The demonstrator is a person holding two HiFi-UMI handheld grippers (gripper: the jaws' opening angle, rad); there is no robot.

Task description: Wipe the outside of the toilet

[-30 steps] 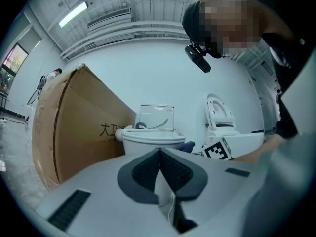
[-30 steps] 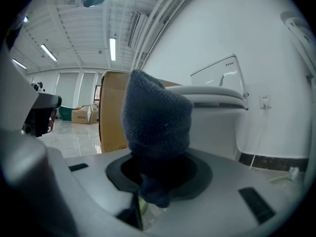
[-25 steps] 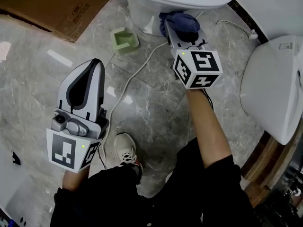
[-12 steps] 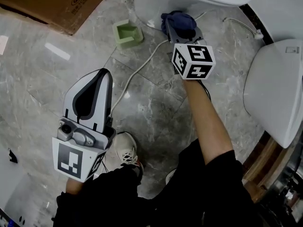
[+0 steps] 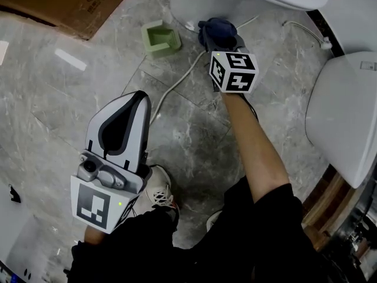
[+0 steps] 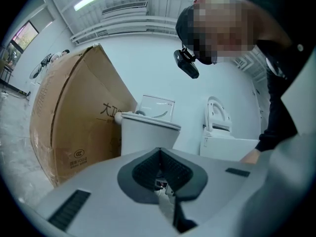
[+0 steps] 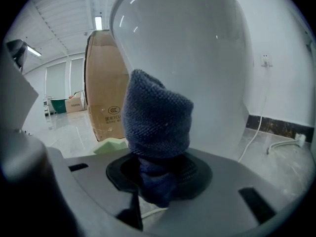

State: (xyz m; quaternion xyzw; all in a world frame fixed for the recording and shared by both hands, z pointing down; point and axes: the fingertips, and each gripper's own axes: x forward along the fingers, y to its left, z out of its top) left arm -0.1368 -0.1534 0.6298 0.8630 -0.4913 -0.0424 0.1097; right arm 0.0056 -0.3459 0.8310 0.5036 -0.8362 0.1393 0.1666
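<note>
My right gripper (image 5: 220, 33) has its fingers (image 7: 232, 181) pinching a bunched blue cloth (image 7: 158, 117), held low at the rounded base of the toilet (image 7: 197, 58), just above the marble floor (image 5: 59, 99). My left gripper (image 5: 136, 100) hangs well away over that floor, fingers (image 6: 89, 196) pressed together on nothing. To wipe well, I judge I should push the wad flat into the porcelain so more of it than its tip meets the curve. I would sweep around the pedestal in overlapping passes, turning my wrist to follow the bulge. I would also lift clear of the white cable (image 5: 177, 81) that trails across the floor beside the base, and steer off the green holder (image 5: 160, 39) standing near it. The grip looks deep enough, since cloth fills the hollow between the fingers, but hard dragging could tug it loose. From above, my gripper and its marker cube cover the spot where cloth would meet porcelain. The right gripper view shows the cloth against the white wall without settling whether it touches. The toilet's upper part is cut off at the top edge of the head view. Its far side is out of sight, and I cannot follow where the cable ends. Another white fixture (image 5: 341, 117) on the right shows only in part.
</note>
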